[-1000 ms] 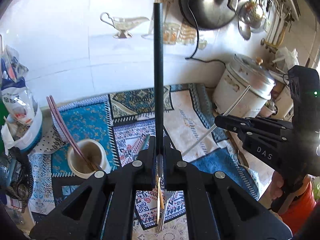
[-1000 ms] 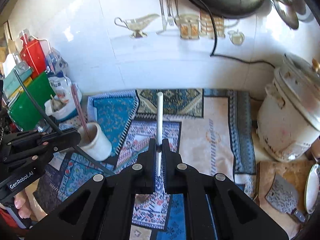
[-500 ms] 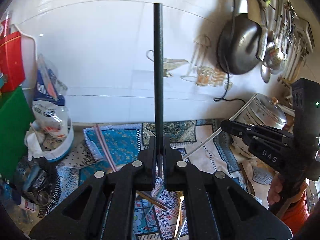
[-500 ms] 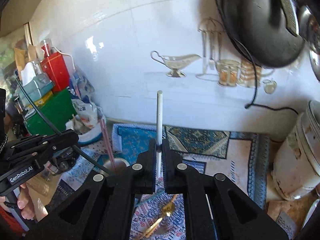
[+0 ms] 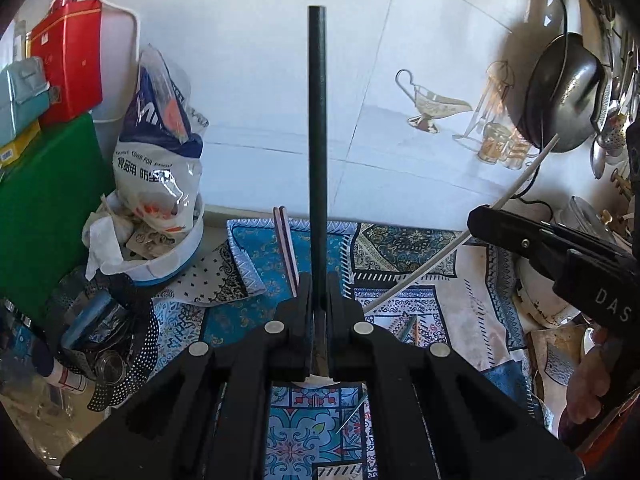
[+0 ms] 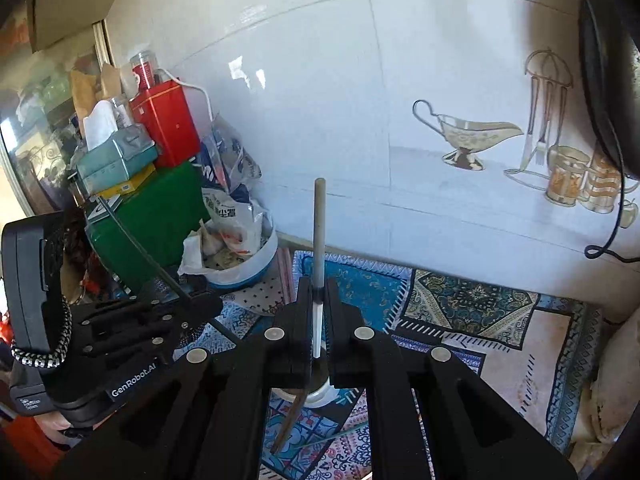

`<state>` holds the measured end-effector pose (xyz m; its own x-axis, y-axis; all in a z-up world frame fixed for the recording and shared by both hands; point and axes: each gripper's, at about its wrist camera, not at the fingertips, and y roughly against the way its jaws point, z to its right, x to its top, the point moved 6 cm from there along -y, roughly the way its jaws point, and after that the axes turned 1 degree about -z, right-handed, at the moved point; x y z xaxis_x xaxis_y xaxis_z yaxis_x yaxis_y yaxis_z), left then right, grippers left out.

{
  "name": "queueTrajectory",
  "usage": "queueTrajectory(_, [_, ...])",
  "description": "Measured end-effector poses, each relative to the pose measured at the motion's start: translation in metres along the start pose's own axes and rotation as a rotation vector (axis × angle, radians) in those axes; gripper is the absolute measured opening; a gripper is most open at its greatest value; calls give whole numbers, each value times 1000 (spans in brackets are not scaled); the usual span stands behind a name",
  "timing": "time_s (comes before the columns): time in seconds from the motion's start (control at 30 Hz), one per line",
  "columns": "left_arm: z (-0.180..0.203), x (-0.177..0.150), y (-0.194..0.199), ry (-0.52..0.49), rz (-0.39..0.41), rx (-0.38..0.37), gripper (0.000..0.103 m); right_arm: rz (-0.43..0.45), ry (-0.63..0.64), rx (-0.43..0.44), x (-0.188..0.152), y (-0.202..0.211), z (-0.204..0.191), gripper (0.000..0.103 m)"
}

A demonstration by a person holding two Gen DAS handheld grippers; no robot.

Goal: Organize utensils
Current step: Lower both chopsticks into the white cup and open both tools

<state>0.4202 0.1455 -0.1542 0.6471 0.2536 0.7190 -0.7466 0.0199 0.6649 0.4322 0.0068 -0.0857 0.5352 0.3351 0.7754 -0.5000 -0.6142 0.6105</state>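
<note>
The left gripper [image 5: 319, 300] is clamped on a black chopstick [image 5: 317, 140], which runs straight up the centre of the left wrist view to a blunt end in the upper middle. The right gripper [image 6: 319, 308] is clamped on a white chopstick [image 6: 319, 232], which rises from the jaws to mid-frame. In the right wrist view, a white cup [image 6: 318, 394] shows only as a sliver of rim below the jaws, lower centre.

In the left wrist view a pair of pink chopsticks [image 5: 286, 248] stands just left of the black chopstick, its lower part hidden behind the left finger. To the right of centre the patterned cloth [image 5: 420, 264] lies mostly uncovered; a green-handled utensil [image 5: 408, 326] lies on it at lower centre right. At the left edge a white bowl [image 5: 176, 252] holding a printed plastic bag [image 5: 160, 152] sits close beside the cloth, backed by a green box [image 5: 44, 208] and a red tin [image 5: 68, 64].

The surface is a counter covered by the cloth, ending at a white tiled wall [image 6: 320, 80] bearing a printed gravy-boat motif [image 6: 468, 132].

The left wrist view alone shows the right gripper [image 5: 476, 218] at mid right with the white chopstick [image 5: 520, 184] crossing it diagonally, and a dark hanging pan [image 5: 560, 92] at upper right. The right wrist view alone shows the left gripper [image 6: 208, 304] at lower left and a tissue box [image 6: 116, 156] on the green box [image 6: 152, 208].
</note>
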Motion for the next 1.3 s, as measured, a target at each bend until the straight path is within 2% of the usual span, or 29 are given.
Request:
queueTrajectory(0.23, [-15,-22,-37,41,-72,28,3,-101,29,-7,-22,-39,2,5])
queueTrajectory(0.4, [-13,-34,-57,32,-117,30,3,-168,32,-16,-38,-59,10,5])
queueTrajectory(0.77, [-1,-48,-67,-18,-182,23,3,-263,17,-4,-53,-69,14,6])
queueTrajectory(0.93, [5,-45,-55,-36,-170,17,4,-246,17,-12,-51,-57,14,16])
queueTrajectory(1.03, [7,-43,-44,-37,-160,8,5,-229,17,-17,-48,-47,14,18])
queueTrajectory(1.3, [12,-37,-5,-58,-104,6,18,-154,9,-45,-43,-11,18,25])
